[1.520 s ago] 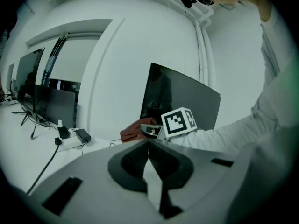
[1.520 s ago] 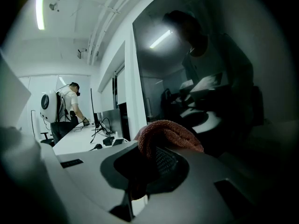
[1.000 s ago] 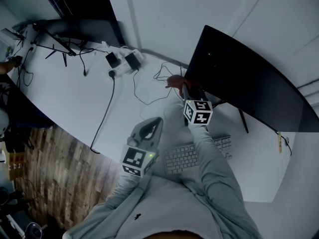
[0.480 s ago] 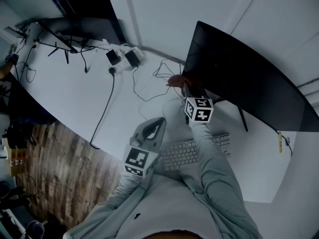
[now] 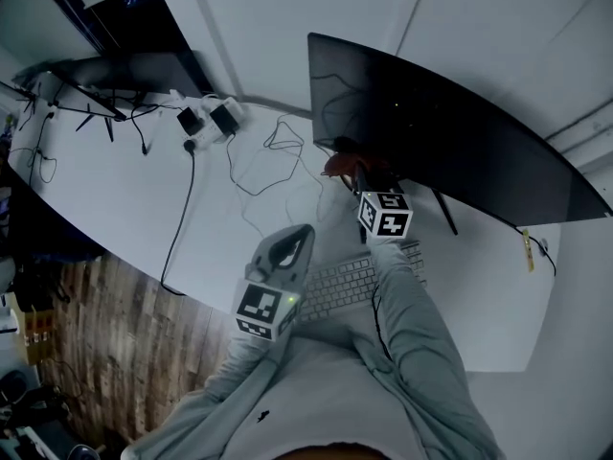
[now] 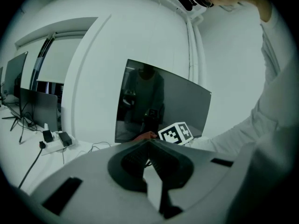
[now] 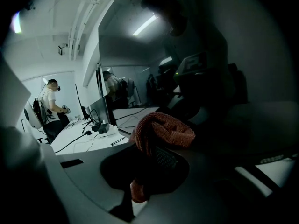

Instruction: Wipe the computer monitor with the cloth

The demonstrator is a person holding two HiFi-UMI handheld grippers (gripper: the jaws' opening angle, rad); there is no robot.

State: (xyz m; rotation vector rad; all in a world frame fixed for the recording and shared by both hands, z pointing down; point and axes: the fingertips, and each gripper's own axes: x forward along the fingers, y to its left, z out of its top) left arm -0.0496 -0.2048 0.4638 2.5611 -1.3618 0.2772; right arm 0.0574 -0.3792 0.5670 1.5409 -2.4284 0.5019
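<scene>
Reddish cloth (image 7: 163, 129) in right hand-held gripper (image 5: 358, 174), arm outstretched (near monitor (image 5: 460, 142))

Cloth (image 5: 342, 164) farther along monitor (image 5: 460, 151) (lower edge)

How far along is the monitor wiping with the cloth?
Done: the cloth is picked up, clamped in the right hand-held gripper. In hand: it sits close to the lower edge of the monitor; contact is unclear. Remaining: wiping across the screen. The left hand-held gripper is shut, empty.

The monitor (image 5: 460, 151), dark, wide and curved, stands upright across the upper right. The cloth (image 5: 343, 164), rust-red and bunched, is at its lower left edge.
</scene>
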